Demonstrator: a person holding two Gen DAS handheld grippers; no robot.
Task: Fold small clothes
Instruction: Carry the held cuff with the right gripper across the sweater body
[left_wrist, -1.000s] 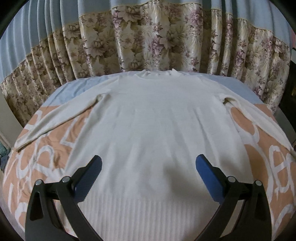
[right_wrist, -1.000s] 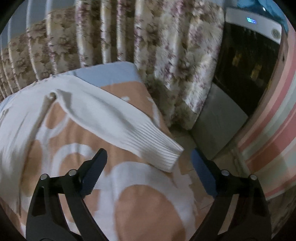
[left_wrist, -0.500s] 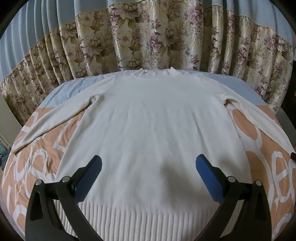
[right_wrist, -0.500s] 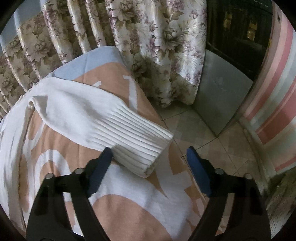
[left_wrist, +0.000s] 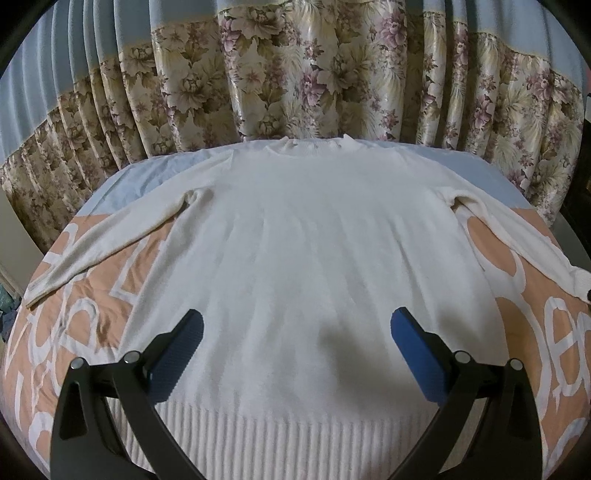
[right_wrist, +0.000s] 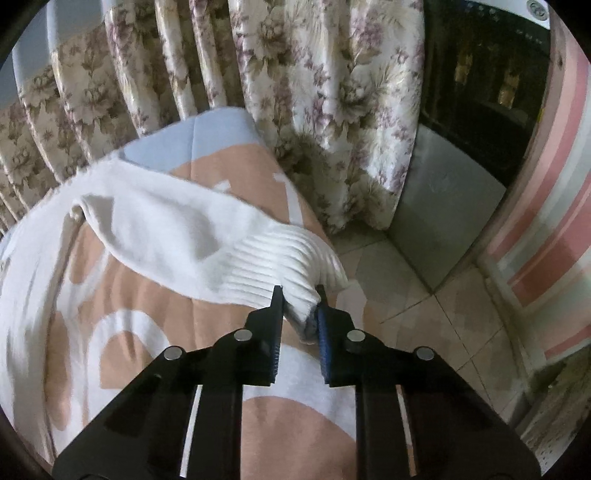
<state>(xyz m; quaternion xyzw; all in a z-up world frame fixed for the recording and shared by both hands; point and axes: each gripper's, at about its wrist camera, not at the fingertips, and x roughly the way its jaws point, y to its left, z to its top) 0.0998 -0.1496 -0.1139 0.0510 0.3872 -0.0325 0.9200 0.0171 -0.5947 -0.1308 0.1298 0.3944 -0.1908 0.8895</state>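
A white knit sweater (left_wrist: 314, 240) lies flat and face up on the bed, neck at the far side, ribbed hem nearest me, both sleeves spread outward. My left gripper (left_wrist: 295, 328) is open and empty, hovering above the lower body of the sweater. In the right wrist view my right gripper (right_wrist: 300, 295) is shut on the ribbed cuff of the sweater's right sleeve (right_wrist: 280, 262), near the bed's right edge. The sleeve (right_wrist: 159, 225) runs back to the left toward the body. The cuff also shows at the far right of the left wrist view (left_wrist: 580, 280).
The bed has an orange-and-white patterned cover (left_wrist: 92, 314) with a pale blue part (left_wrist: 147, 177) at the far side. Floral curtains (left_wrist: 314, 74) hang close behind the bed. Right of the bed are a tiled floor (right_wrist: 424, 302), a dark cabinet (right_wrist: 480, 92) and a pink striped wall (right_wrist: 546, 240).
My right gripper moved onto the sleeve cuff and closed on it; it was open before. My left gripper has drawn back a little over the sweater and stays open.
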